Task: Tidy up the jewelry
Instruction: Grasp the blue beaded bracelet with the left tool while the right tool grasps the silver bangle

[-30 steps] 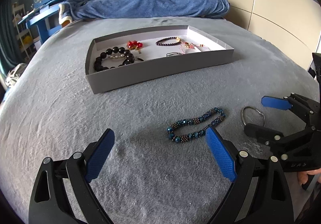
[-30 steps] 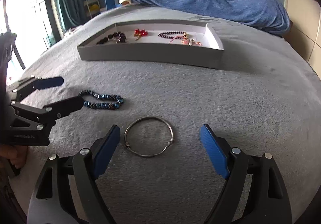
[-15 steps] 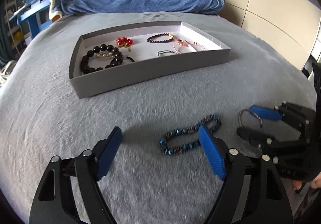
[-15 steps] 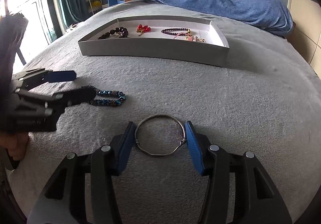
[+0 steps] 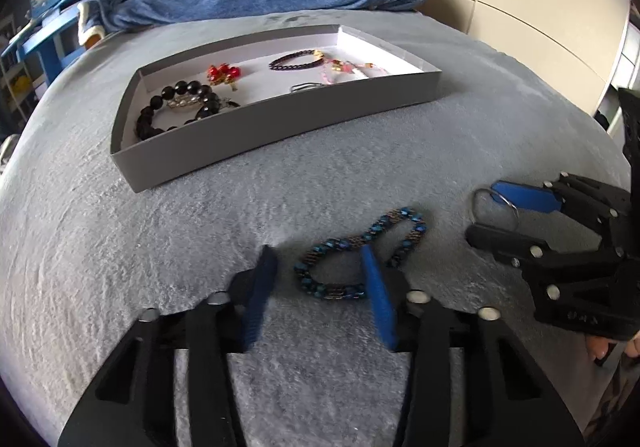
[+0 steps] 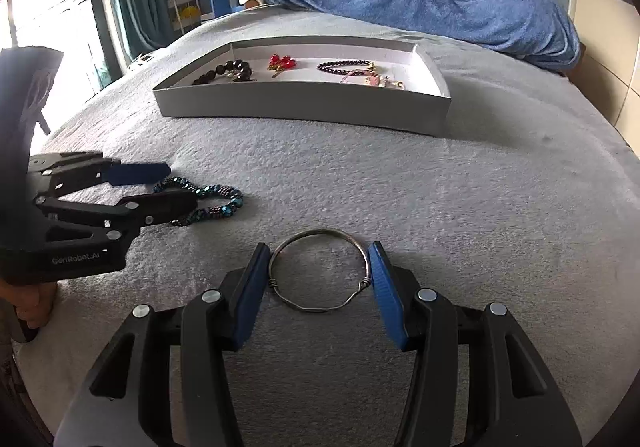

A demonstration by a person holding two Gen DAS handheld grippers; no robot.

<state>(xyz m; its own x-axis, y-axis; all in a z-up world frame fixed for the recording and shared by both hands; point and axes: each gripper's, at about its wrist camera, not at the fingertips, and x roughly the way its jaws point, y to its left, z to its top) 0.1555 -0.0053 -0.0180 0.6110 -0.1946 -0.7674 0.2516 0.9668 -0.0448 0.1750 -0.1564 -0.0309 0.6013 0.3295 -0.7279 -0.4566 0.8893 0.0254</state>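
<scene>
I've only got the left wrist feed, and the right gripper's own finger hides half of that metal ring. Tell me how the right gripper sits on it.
Observer: The right gripper straddles the metal ring, and its blue pads touch it, one on each side.
Operator: Give me where on the ring they meet it.
Observer: Across its widest span, right beside the two wire-wrapped joins, one join by each pad.
Operator: Report whether it's off the bed.
Observer: It doesn't look lifted. The ring seems to lie flat on the grey blanket, with only blanket showing inside the loop.
</scene>
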